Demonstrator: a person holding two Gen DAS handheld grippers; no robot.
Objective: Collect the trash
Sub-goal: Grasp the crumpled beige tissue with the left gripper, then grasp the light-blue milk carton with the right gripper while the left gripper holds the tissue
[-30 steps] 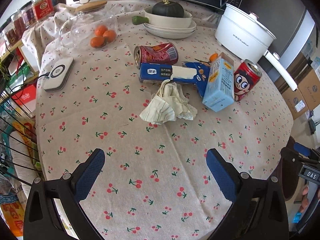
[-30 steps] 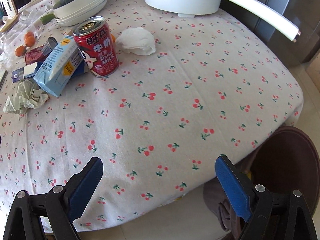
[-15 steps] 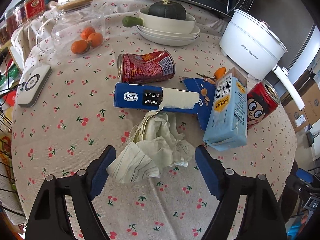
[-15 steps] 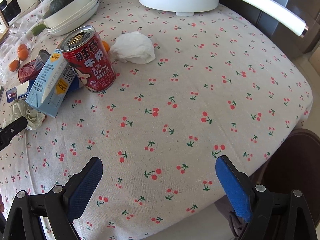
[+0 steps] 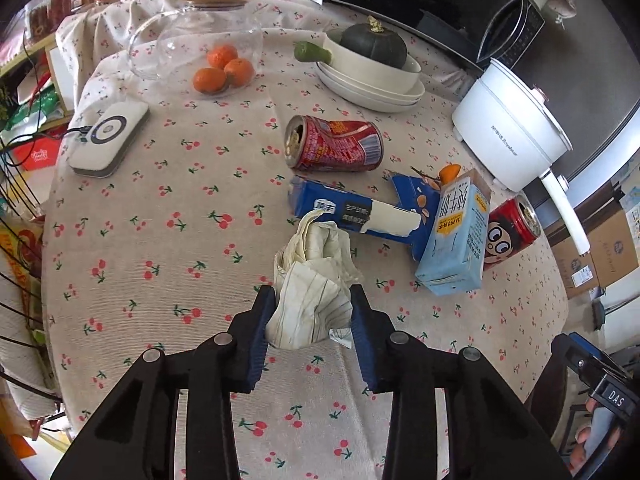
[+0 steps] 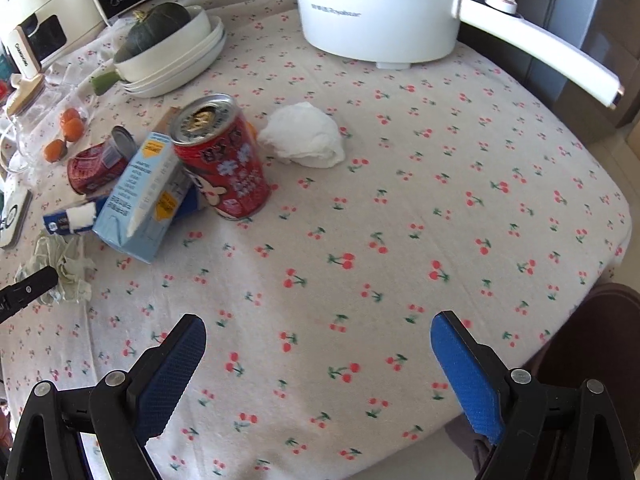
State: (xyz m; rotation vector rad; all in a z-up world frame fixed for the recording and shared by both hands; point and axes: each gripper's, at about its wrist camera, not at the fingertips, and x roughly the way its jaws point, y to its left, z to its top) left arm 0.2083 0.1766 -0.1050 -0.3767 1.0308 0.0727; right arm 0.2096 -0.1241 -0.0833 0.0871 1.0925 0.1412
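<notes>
**Left gripper closing on crumpled paper; right gripper wide over the cloth**

In my left wrist view, the left gripper (image 5: 312, 312) has its jaws closing, with the crumpled wrapper (image 5: 312, 280) between them; both blue pads sit against its sides, and the paper bulges up and forward from the grip. The wrapper is cream-coloured with thin dark stripes, creased into a tall loose wad, and a small white scrap pokes out at its lower right. It lies toward the near edge of the cherry-print tablecloth (image 5: 160, 240), just in front of the torn blue box (image 5: 348, 214).

Beyond the box, a dented red can (image 5: 334, 149) lies on its side. A pale blue milk carton (image 5: 456, 236) leans beside a red cartoon can (image 5: 510, 230), nearer the right edge of the surface.

In my right wrist view, the right gripper (image 6: 318, 360) stands wide apart with nothing between its fingers, over bare cloth near the near edge. A white tissue wad (image 6: 306, 136) rests behind the red cartoon can, in front of the white electric pot (image 6: 380, 8) at the far edge.
</notes>
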